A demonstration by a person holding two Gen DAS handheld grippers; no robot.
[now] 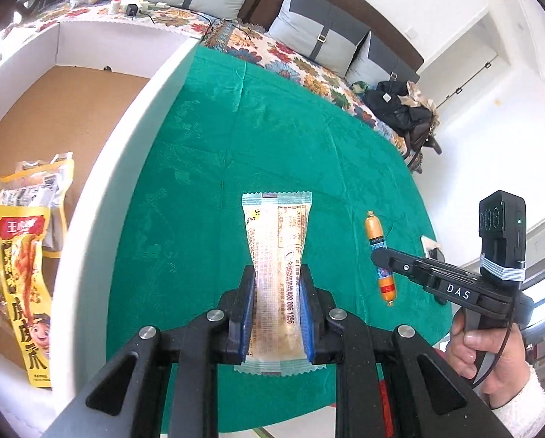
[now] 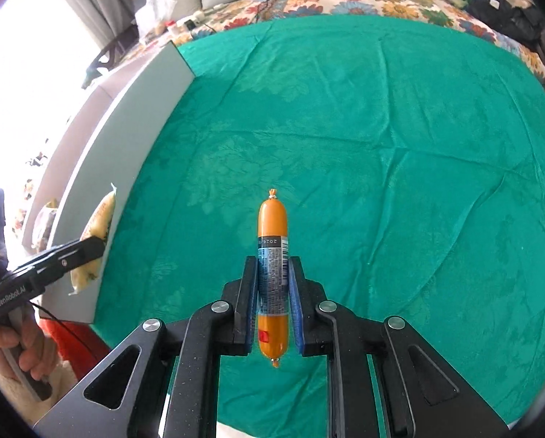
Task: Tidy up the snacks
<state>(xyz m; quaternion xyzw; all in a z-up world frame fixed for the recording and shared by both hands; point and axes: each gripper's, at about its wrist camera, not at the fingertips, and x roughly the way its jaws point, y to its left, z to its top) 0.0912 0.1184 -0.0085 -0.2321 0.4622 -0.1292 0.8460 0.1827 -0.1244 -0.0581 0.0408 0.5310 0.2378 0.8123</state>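
My left gripper (image 1: 277, 277) is shut on a pale snack packet (image 1: 277, 241) with printed text, held above the green cloth (image 1: 236, 146) beside the white box's wall (image 1: 126, 153). The packet also shows in the right wrist view (image 2: 95, 233), next to the box wall (image 2: 126, 146). My right gripper (image 2: 273, 266) is shut on an orange sausage stick (image 2: 272, 222) with a blue label, held over the cloth (image 2: 382, 146). In the left wrist view the sausage (image 1: 380, 255) and the right gripper (image 1: 378, 255) are at the right.
The white box (image 1: 72, 43) at the left has a brown floor and holds several yellow snack packets (image 1: 24, 255). A floral sofa cover (image 1: 301, 65) with grey cushions and a black bag (image 1: 400, 106) lie beyond the cloth.
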